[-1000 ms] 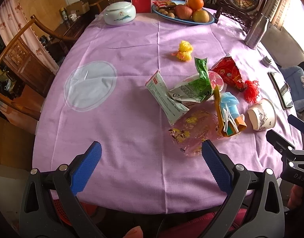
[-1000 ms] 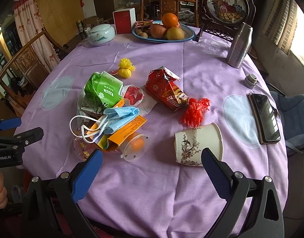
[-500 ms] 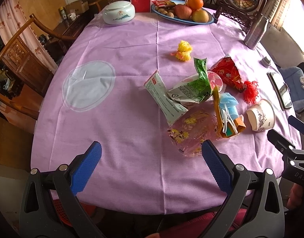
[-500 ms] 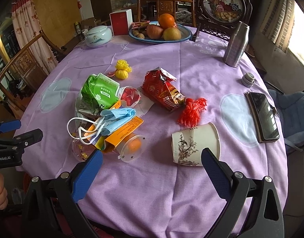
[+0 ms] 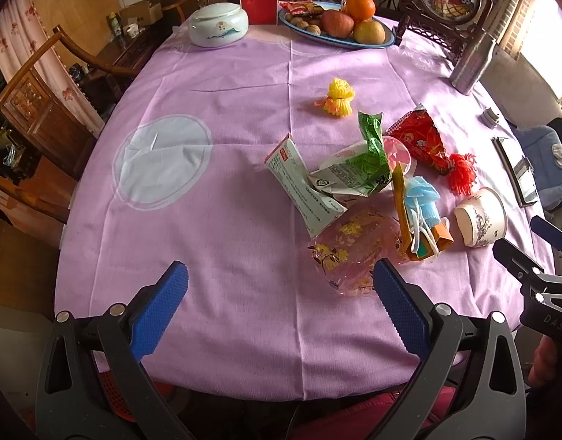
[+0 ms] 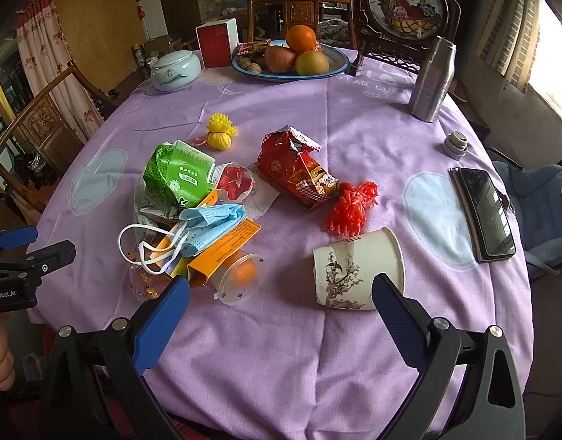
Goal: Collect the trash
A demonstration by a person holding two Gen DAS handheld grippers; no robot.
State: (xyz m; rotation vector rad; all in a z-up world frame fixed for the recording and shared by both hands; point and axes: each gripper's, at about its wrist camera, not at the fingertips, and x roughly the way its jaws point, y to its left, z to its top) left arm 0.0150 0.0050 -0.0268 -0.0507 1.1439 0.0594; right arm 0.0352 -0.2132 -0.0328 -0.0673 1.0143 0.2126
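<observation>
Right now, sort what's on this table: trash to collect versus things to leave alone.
Trash: paper cup on its side, blue face mask, green packet, red snack bag, orange box, clear lid.

Leave: phone, steel bottle, fruit plate, lidded ceramic jar.

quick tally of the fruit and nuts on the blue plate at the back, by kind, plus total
orange: 1
red apple: 1
yellow-green apple: 1
walnuts: at least 2 visible, more may be hidden behind the fruit
Total on the blue plate: at least 5, not counting the wrapped snacks at its back edge
</observation>
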